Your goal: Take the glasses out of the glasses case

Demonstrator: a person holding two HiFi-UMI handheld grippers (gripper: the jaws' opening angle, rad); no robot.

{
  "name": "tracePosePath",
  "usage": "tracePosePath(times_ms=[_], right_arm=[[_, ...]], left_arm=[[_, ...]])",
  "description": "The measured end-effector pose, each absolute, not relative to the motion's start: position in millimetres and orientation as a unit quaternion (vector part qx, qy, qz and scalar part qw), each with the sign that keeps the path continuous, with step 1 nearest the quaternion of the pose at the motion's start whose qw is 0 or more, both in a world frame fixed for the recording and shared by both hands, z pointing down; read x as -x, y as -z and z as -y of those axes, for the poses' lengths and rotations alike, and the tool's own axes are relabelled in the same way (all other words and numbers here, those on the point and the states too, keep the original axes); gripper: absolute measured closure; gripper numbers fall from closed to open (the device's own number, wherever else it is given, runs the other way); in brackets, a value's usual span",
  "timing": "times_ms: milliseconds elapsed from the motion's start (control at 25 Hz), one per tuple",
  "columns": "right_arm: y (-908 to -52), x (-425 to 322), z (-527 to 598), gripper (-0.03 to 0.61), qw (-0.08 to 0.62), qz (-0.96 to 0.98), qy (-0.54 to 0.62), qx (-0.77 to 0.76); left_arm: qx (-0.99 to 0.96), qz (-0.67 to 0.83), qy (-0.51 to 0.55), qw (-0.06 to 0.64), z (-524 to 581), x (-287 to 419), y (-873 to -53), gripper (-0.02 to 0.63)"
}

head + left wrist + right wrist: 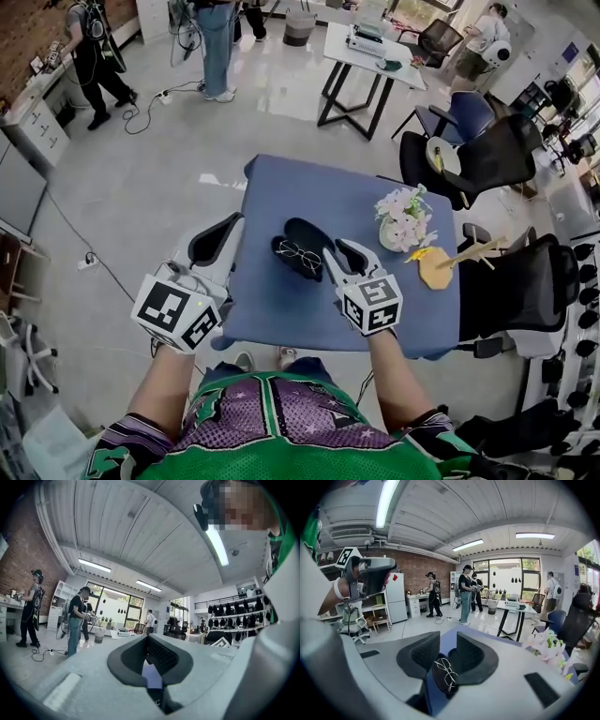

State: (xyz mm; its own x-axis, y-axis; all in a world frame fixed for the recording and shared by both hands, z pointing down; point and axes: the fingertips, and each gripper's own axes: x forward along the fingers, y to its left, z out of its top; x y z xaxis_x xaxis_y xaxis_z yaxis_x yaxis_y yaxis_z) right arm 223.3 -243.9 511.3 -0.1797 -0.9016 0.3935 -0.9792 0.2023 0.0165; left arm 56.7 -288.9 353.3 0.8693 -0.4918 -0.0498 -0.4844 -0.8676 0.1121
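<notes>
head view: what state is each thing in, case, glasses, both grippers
glasses case: open
glasses: lying in the case, not gripped
left gripper: open, empty, off to the side
right gripper: open, lined up on the glasses

One table [281,309] is counted in front of the person. On it, one case [311,231] is counted near the middle, with one pair of glasses [300,251] lying in it. One bunch of flowers [405,217] and one wooden disc [435,268] are counted by the right edge. Two grippers are counted at the near edge, a left gripper [216,240] and a right gripper [343,253], each with one marker cube and two jaws held apart. Three chairs are counted off the right edge. One white table [370,52] is counted farther back. Four people are counted in the background.
</notes>
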Motion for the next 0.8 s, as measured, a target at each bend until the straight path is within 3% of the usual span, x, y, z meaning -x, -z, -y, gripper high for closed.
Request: tracePosePath(times_ms=[800], right_arm=[[-652,-215,261,0.474,0.276,0.79,-0.155,-0.525]], left_arm=[[-0.947,0.315,0.012,0.068,294,-47,-383,0.598]])
